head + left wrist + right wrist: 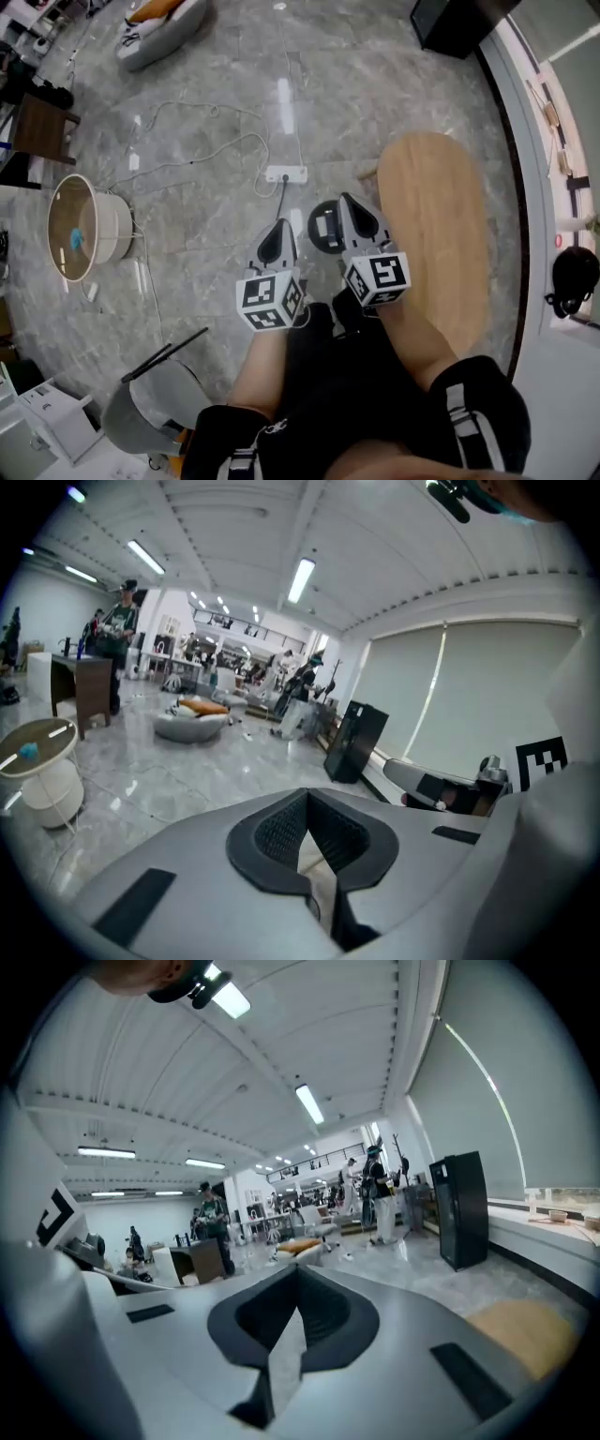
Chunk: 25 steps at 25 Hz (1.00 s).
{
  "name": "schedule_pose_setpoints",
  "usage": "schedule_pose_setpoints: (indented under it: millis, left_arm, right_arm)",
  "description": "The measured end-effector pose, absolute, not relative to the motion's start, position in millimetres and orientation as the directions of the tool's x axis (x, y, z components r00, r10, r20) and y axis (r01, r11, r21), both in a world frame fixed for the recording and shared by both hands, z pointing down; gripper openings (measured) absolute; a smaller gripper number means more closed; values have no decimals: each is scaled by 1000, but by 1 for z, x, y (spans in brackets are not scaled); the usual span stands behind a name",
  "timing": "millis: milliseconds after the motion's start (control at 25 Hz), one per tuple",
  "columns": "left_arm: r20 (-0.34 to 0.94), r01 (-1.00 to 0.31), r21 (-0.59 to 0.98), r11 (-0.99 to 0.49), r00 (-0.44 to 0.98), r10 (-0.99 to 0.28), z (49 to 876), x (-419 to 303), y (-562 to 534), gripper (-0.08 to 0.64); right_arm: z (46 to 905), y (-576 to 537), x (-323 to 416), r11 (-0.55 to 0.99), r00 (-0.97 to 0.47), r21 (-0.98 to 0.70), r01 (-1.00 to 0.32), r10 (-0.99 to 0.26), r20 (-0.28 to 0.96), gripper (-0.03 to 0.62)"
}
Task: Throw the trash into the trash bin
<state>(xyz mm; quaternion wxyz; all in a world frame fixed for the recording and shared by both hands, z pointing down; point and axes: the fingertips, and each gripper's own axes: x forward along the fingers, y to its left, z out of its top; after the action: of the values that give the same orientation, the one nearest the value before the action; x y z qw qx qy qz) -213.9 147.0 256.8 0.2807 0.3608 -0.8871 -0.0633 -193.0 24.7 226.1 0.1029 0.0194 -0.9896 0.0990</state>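
Observation:
In the head view both grippers are held high, close in front of the person's body. My left gripper (278, 236) and my right gripper (349, 208) both point away over the floor, each with its jaws together and nothing between them. Far below, between the two, a round black trash bin (322, 228) stands on the floor with something white showing inside; the right gripper covers its right edge. The left gripper (309, 808) faces across the room in its own view, and the right gripper (298, 1283) does too. No loose trash is visible.
An oval wooden table (436, 225) stands right of the bin. A round white side table (80, 228) is at the left, a power strip (286, 174) with cables beyond the bin, a grey chair (141, 412) near left, a black cabinet (459, 23) far right. People stand in the distance.

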Motion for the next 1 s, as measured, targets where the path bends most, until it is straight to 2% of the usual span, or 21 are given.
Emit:
schedule_pose_setpoints:
  millis: [200, 440, 680, 1000]
  left_arm:
    - [332, -652, 273, 708, -627, -705, 138, -192, 170, 11]
    - [201, -695, 165, 700, -671, -714, 41, -201, 180, 11]
    - [156, -695, 126, 708, -691, -706, -5, -193, 175, 11]
    - [108, -673, 114, 731, -723, -682, -29, -187, 162, 12]
  right_arm:
    - [114, 44, -165, 981, -994, -183, -70, -53, 96, 12]
    - [34, 51, -168, 982, -998, -180, -59, -62, -12, 12]
    - [-26, 46, -160, 994, -996, -105, -30, -38, -81, 12]
    - [-44, 39, -149, 994, -993, -89, 60, 51, -103, 12]
